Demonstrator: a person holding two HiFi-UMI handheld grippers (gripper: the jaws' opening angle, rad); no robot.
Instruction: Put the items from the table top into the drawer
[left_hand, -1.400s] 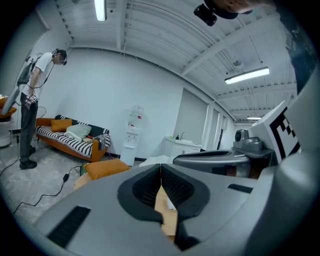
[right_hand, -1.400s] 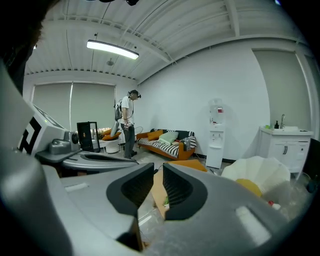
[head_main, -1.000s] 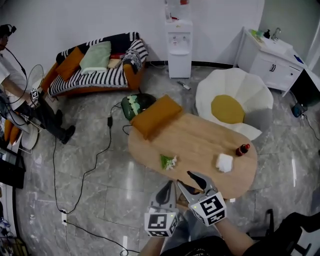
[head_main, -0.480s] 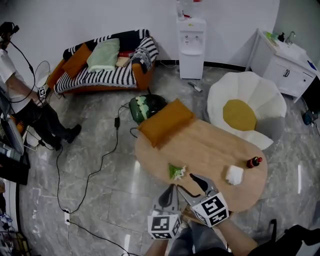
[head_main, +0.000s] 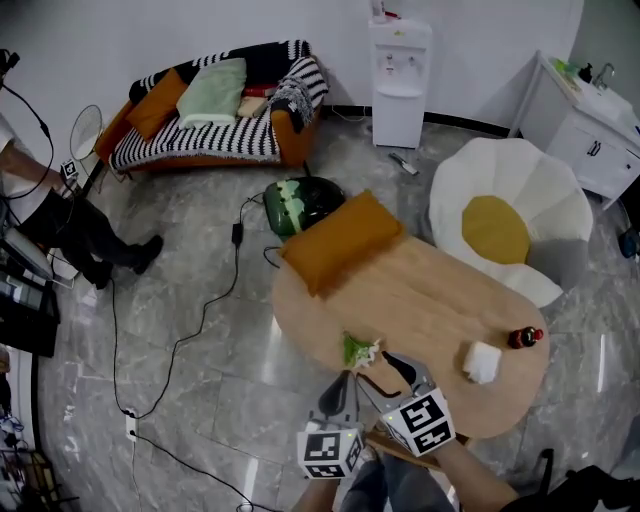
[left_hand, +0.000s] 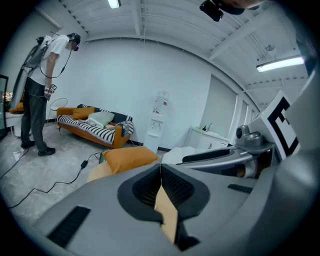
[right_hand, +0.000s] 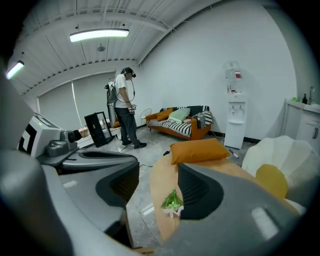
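Left gripper (head_main: 342, 380): jaws were shut together, empty. Right gripper (head_main: 375, 368): jaws had just been opening and stood wide, gripping nothing. Green sprig (head_main: 358, 350) lay just ahead at 12 o'clock, untouched, on the table (head_main: 420, 290) edge. White wad (head_main: 482, 362) and red bottle (head_main: 524, 337) sat at 2 o'clock. Orange cushion (head_main: 340, 240) was at 11, on the far end.

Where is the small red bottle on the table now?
In the head view the small red bottle is at the right end of the wooden table, just right of the white item.
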